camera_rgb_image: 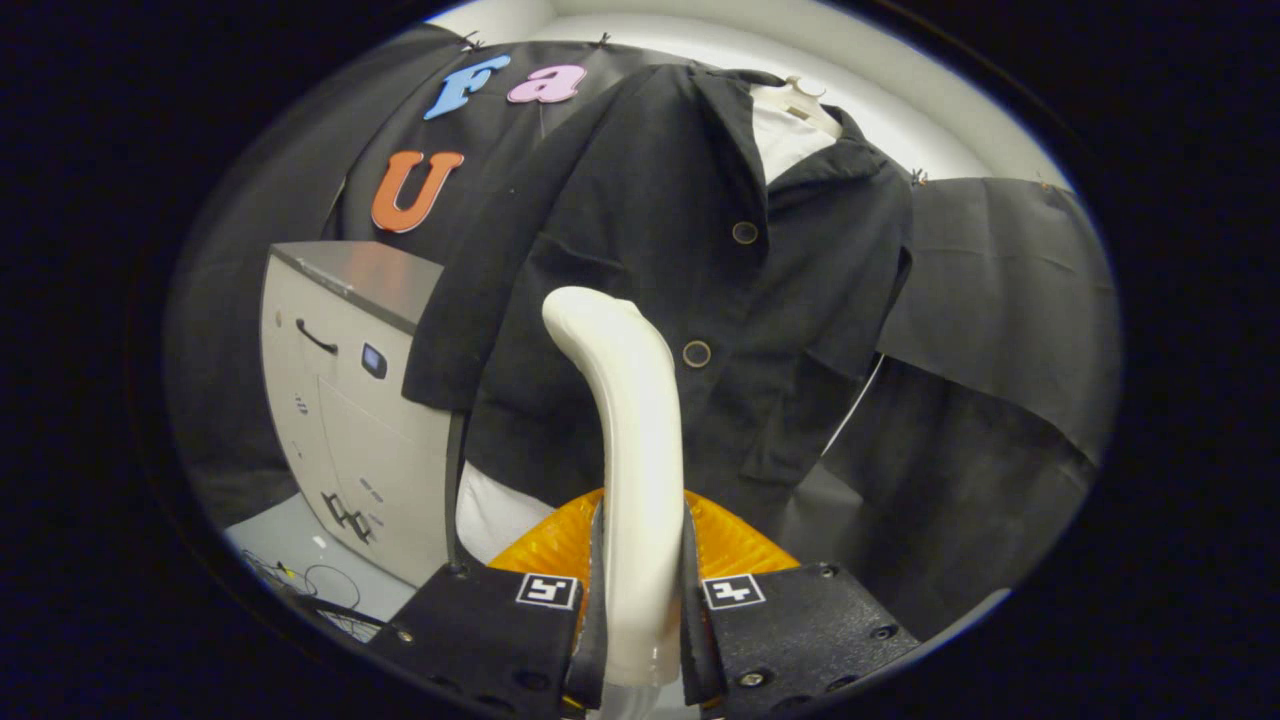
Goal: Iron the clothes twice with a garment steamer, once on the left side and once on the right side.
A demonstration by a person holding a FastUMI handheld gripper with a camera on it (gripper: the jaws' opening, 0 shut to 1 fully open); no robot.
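Between the two fingers of the claw [640, 600] stands the pale handle of the garment steamer [625, 440], and both fingers press against its sides, so the claw is closed on it. The grip sits low on the handle, which leaves the long curved neck free to reach forward; the head bends over toward 11 o'clock and ends against the dark cloth. An orange ribbed part [735, 545] of the steamer shows just behind the fingers, on either side of the handle.

Beyond the steamer, from 12 o'clock down to the centre, hangs the black shirt [680, 230]. It is on a pale hanger [805, 105] at about 1 o'clock, which keeps the front panels hanging down and facing the claw, as a steamer needs. The button placket [720, 295] runs down just to the 3 o'clock side of the steamer head, so the head lies on the panel toward 9 o'clock of the buttons. My judgement is that this panel is the one being worked now; whether the other has had its pass cannot be told.

At 9 o'clock, well apart from the shirt front, a grey cabinet [345, 400] stands with one sleeve draped near its top corner. It plays no part but limits sideways swing.
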